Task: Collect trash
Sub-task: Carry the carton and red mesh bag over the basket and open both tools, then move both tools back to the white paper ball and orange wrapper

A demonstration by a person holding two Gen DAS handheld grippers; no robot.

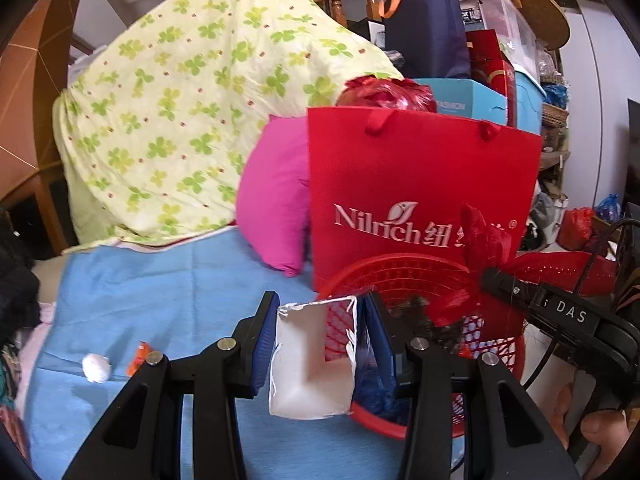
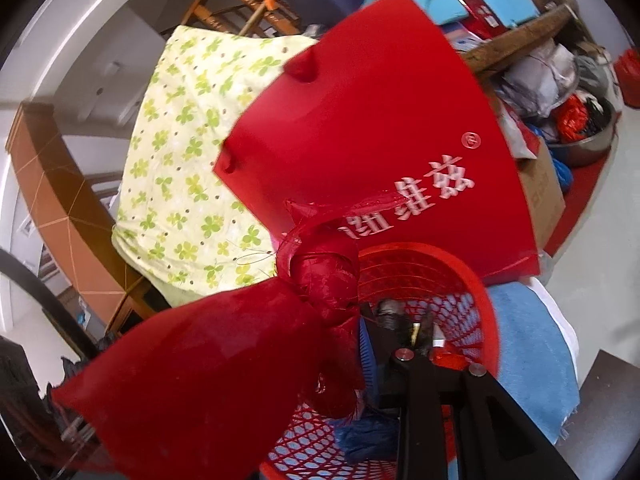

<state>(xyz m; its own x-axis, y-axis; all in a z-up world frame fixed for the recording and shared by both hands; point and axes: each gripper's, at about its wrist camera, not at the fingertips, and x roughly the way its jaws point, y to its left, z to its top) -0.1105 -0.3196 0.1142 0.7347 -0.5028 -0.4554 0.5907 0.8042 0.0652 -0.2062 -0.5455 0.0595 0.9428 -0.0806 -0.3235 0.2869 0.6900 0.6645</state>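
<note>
My left gripper (image 1: 320, 306) is shut on a torn white carton (image 1: 308, 364), held just over the near rim of a red mesh basket (image 1: 404, 266). In the right wrist view my right gripper (image 2: 348, 316) holds a knotted red plastic bag (image 2: 224, 364) above the same basket (image 2: 448, 256). The bag hides one finger; the other finger (image 2: 374, 356) shows its blue pad. The left wrist view shows the right gripper (image 1: 494, 276) from the side, with red plastic (image 1: 482, 236) at its tip. Blue plastic (image 2: 368, 438) lies inside the basket.
A red paper bag (image 1: 420, 184) stands right behind the basket. A white paper ball (image 1: 96, 367) and an orange wrapper (image 1: 139, 357) lie on the blue sheet (image 1: 180, 280). A pink pillow (image 1: 276, 204) and clover quilt (image 1: 192, 100) are behind. Boxes pile up at right.
</note>
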